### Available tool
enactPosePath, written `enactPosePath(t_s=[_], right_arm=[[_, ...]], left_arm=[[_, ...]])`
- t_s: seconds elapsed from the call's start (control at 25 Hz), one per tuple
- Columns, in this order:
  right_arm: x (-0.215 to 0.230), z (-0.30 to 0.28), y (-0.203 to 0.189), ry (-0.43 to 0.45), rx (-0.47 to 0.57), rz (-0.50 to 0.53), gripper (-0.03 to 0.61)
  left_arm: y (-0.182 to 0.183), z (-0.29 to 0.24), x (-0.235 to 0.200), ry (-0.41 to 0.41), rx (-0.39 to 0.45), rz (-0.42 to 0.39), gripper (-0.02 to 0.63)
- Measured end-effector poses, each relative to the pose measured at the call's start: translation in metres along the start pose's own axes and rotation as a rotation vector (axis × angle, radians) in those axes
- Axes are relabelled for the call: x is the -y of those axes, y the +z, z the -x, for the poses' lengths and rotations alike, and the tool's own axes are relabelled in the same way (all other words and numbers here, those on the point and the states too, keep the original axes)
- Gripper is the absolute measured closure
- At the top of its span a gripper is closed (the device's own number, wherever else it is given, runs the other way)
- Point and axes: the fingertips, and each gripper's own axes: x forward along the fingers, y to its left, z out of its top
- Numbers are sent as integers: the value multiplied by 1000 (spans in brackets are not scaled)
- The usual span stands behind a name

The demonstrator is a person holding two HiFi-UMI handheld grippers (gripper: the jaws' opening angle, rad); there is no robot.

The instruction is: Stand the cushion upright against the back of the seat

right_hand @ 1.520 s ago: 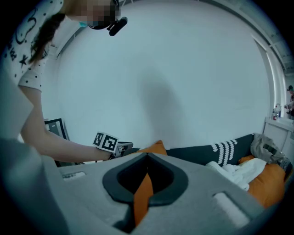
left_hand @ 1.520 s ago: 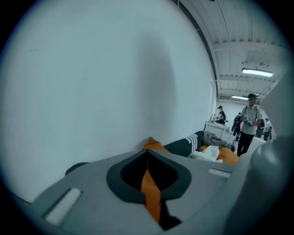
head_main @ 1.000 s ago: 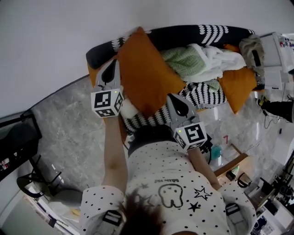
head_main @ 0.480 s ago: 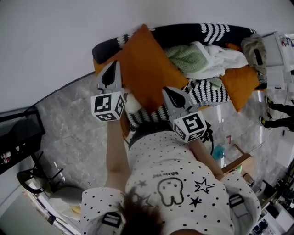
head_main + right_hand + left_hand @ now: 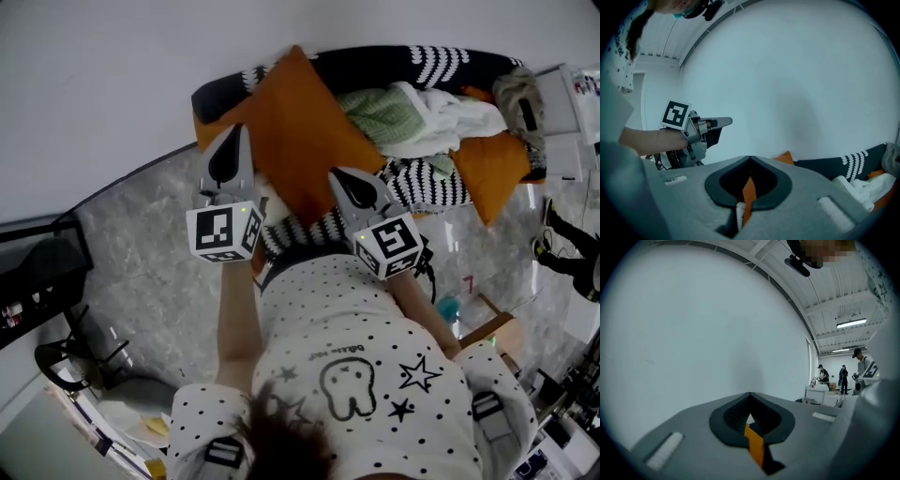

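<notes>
A large orange cushion (image 5: 298,131) stands tilted on its corner over the left end of a black sofa with white patterns (image 5: 403,66), its top corner close to the sofa back. My left gripper (image 5: 235,133) is shut on the cushion's left edge; in the left gripper view a strip of orange fabric (image 5: 754,448) shows between the closed jaws. My right gripper (image 5: 340,178) is shut on the cushion's lower right edge, with orange fabric (image 5: 749,193) pinched between its jaws. The cushion's top corner (image 5: 785,158) and the left gripper (image 5: 710,124) also show in the right gripper view.
A green blanket (image 5: 380,117) and white cloth (image 5: 445,117) are heaped on the seat, with a second orange cushion (image 5: 489,169) at the sofa's right end. A white wall rises behind the sofa. Grey marble floor (image 5: 141,253) lies left; desks and clutter stand right.
Both grippers have lifted the orange cushion a little, the left one more. The cushion's top corner has risen closer to the sofa back.
</notes>
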Motion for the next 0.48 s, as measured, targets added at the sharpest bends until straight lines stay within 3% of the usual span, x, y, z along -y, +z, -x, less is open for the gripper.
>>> enactPosePath(t_s=[0.48], right_arm=[[7,7,-7,8,-27,3,581]], left_arm=[[4,37,35,18,13,11,612]])
